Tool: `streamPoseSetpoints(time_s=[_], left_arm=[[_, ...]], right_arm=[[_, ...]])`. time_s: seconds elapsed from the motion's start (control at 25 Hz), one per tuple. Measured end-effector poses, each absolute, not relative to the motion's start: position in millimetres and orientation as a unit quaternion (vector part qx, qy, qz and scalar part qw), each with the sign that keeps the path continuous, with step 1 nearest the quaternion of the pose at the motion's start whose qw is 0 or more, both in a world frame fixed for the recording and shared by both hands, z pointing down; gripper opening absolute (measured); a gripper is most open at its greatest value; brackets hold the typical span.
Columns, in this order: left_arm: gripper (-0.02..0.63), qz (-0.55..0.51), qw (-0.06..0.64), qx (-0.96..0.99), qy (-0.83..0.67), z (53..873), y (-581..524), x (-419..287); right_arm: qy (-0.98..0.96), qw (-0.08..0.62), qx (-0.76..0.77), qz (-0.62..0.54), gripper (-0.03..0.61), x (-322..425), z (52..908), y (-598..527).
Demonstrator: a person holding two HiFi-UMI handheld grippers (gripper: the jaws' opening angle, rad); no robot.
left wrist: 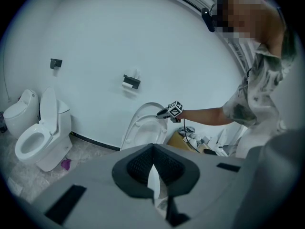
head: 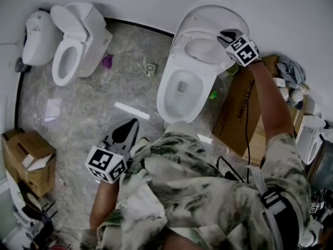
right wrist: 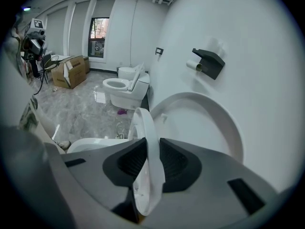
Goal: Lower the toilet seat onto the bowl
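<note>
A white toilet stands against the wall, its bowl [head: 179, 95] open and its lid [head: 208, 12] leaning back. The seat ring [head: 200, 48] is raised and stands a little off the lid. My right gripper [head: 225, 37] is at the seat's top edge, shut on it. In the right gripper view the seat rim [right wrist: 147, 137] runs upright between the two pads, with the lid [right wrist: 209, 123] behind it and the bowl [right wrist: 90, 144] below left. My left gripper [head: 127, 129] hangs low near the person's body, shut and empty, pointing toward the toilet [left wrist: 143, 128].
A second toilet [head: 70, 46] and a smaller white fixture [head: 36, 35] stand at the left wall. A cardboard box [head: 242, 108] with clutter sits right of the bowl, another box [head: 28, 158] at lower left. A paper holder [right wrist: 209, 61] hangs on the wall.
</note>
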State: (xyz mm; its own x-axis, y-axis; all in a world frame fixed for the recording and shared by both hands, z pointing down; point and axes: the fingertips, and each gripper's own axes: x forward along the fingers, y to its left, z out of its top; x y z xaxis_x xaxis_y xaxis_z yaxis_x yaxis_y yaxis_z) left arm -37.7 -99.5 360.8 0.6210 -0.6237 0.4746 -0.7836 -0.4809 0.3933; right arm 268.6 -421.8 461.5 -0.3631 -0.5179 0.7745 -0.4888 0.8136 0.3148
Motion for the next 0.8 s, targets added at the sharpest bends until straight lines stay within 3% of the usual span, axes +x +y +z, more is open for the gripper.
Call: streamPoseSetpoints(time_s=[0.8], left_arm=[[0.021, 0.134, 0.296, 0.853, -0.409, 358, -79, -47]], right_arm=[[-0.819, 0.490, 0.296, -0.026, 0.103, 256, 463, -387]])
